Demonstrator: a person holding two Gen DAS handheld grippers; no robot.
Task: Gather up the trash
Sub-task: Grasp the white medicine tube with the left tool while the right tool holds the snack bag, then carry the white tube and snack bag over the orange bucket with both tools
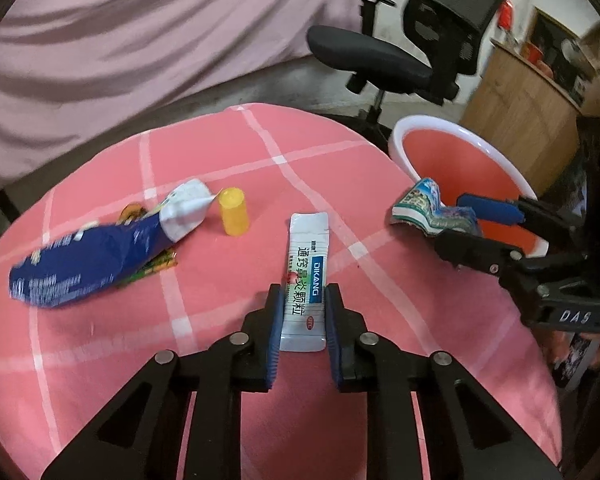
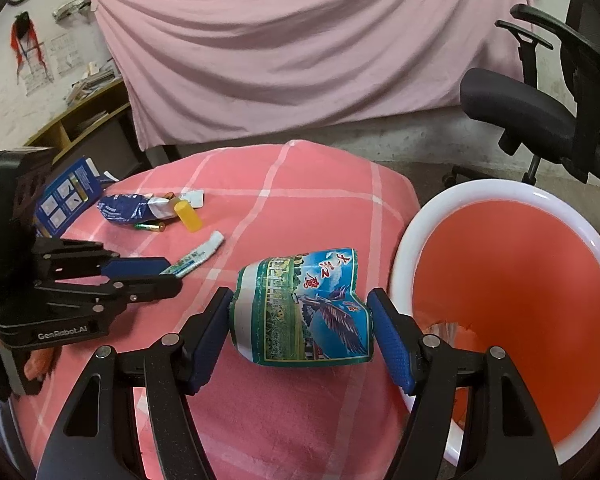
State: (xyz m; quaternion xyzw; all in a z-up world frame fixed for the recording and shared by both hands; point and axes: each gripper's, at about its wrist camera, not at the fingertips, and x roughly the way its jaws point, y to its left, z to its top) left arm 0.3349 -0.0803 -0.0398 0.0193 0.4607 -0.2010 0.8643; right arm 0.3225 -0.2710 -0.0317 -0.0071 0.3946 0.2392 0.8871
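Left gripper [image 1: 302, 300] clamps the sachet [image 1: 306, 280] (lengthwise); right gripper [image 2: 302, 306] clamps the wrapper [image 2: 304, 312].

White sachet [image 1: 305, 280] between left gripper [image 1: 302, 312] pads

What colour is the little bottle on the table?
The little bottle is yellow-orange all over. The left wrist view shows it best.

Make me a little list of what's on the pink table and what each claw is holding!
left gripper: shut on the white sachet
right gripper: shut on the green and blue wrapper, beside the bin
bin: white rim, orange inside, at the table's right edge
still lying on the tablecloth: blue bag, yellow bottle
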